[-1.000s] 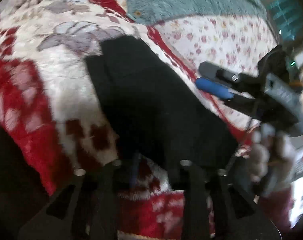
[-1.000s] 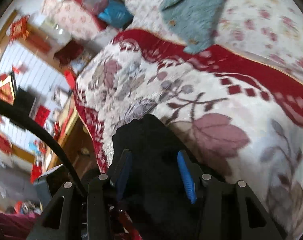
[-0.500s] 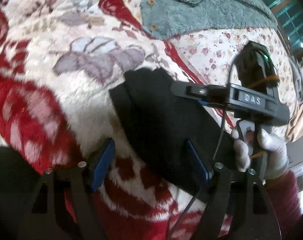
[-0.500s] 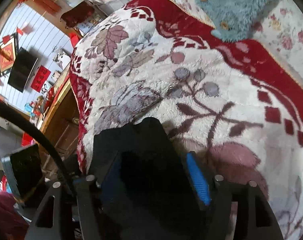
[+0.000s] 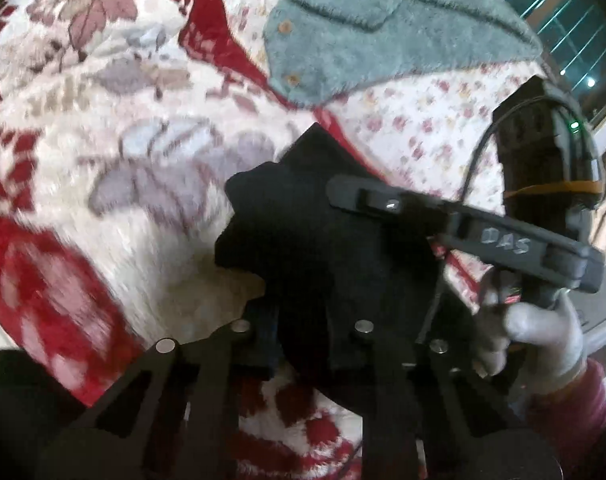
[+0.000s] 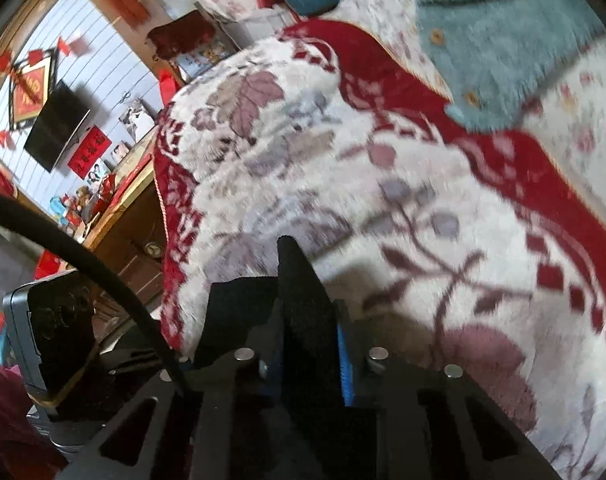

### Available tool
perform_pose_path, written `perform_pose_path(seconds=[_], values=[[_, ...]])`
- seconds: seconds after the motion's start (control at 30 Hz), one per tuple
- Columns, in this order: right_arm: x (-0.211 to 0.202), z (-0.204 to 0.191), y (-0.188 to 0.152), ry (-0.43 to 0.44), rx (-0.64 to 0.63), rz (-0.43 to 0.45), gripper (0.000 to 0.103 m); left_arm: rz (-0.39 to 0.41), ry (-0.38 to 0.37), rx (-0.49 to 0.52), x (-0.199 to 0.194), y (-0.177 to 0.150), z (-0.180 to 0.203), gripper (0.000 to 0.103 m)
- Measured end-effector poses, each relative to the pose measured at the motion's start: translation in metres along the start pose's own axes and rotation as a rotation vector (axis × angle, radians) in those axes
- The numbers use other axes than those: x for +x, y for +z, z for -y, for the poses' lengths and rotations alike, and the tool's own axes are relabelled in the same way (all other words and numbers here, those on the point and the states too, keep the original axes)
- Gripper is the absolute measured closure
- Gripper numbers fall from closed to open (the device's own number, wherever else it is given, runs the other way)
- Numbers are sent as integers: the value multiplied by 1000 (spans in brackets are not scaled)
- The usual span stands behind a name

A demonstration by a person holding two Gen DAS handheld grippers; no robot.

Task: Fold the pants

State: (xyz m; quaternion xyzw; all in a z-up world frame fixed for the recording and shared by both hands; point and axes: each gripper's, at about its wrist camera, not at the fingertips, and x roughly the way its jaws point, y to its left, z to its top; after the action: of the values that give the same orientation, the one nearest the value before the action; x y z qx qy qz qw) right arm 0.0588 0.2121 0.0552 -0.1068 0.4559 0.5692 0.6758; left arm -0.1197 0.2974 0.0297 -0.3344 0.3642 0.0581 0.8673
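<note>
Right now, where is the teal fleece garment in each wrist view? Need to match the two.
Left wrist: the teal fleece garment lies top centre to top right, on the small-flowered sheet, beyond the black pants.
Right wrist: it sits in the top right corner, buttons facing the frame's centre.
Shared landmark: the red band of the blanket, which runs just below the garment's buttoned edge in both.

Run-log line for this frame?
left gripper: closing on black pants | right gripper: closing on pants | surface: floral blanket

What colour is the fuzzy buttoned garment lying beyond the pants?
Teal-grey garment, with tan buttons; clearest in the left wrist view.
</note>
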Motion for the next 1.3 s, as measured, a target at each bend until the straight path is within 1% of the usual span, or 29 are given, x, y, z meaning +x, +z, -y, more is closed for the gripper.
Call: perform_pose_path(seconds=[0.03, 0.13, 0.2, 0.27, 0.33, 0.37, 0.4, 0.43, 0.47, 0.5, 0.53, 0.57, 0.63, 0.7, 0.77, 0.8, 0.87, 0.9, 0.97, 1.03, 1.1, 1.17, 1.2, 1.23, 1.27, 1.3], values=[[-1, -6, 7, -8, -9, 11, 84, 22, -3, 7, -7, 4, 0, 88], [-1, -16, 25, 12, -14, 49, 84, 96, 14, 20, -29, 21, -2, 89], [3, -25, 42, 35, -18, 77, 84, 126, 44, 4, -38, 33, -12, 89], [13, -35, 56, 43, -33, 88, 84, 136, 63, -18, -43, 39, -25, 89], [31, -47, 66, 43, -57, 84, 84, 142, 113, -49, -43, 44, -42, 89], [42, -51, 70, 45, -61, 77, 84, 127, 142, -76, -39, 45, -55, 89], [56, -54, 72, 42, -61, 63, 84, 101, 151, -96, -36, 44, -64, 88], [73, -55, 73, 24, -52, 39, 82, 54, 155, -125, -30, 43, -75, 85], [91, -55, 71, -12, -32, 12, 77, 16, 146, -165, -24, 42, -85, 75], [107, -53, 67, -47, -10, -20, 74, -1, 131, -213, -24, 40, -96, 69], [116, -51, 63, -57, 14, -41, 67, 3, 127, -230, -26, 39, -100, 59], [115, -51, 62, -49, 25, -21, 66, 16, 124, -246, -31, 37, -102, 54], [95, -50, 60, -2, 66, 25, 66, 57, 142, -234, -44, 37, -100, 52], [58, -49, 57, 26, 115, 79, 66, 103, 161, -196, -61, 38, -89, 52], [13, -54, 45, 51, 105, 151, 66, 152, 154, -149, -76, 37, -73, 50], [-13, -55, 36, 42, 99, 191, 63, 168, 147, -124, -80, 38, -65, 49], [-70, -54, 8, 9, 104, 269, 59, 187, 113, -65, -87, 37, -46, 42], [-93, -53, -8, -8, 114, 296, 59, 188, 85, -34, -89, 35, -35, 42], [-147, -47, -51, -90, 161, 355, 57, 166, 46, 10, -87, 29, -14, 42], [-193, -37, -96, -173, 234, 402, 56, 114, 0, 48, -75, 24, 6, 42], [-234, -26, -148, -270, 326, 430, 55, 36, -38, 89, -55, 14, 29, 42], [-271, -15, -207, -378, 442, 438, 54, -19, -64, 129, -45, 2, 53, 42], [-286, -10, -231, -418, 495, 441, 54, -55, -74, 156, -36, -5, 66, 42], [-304, -4, -266, -480, 570, 444, 54, -91, -89, 188, -27, -13, 80, 42], [-313, -1, -286, -526, 618, 442, 54, -115, -100, 212, -22, -21, 91, 42], [-326, 4, -315, -583, 687, 441, 54, -143, -113, 241, -16, -28, 104, 42]])
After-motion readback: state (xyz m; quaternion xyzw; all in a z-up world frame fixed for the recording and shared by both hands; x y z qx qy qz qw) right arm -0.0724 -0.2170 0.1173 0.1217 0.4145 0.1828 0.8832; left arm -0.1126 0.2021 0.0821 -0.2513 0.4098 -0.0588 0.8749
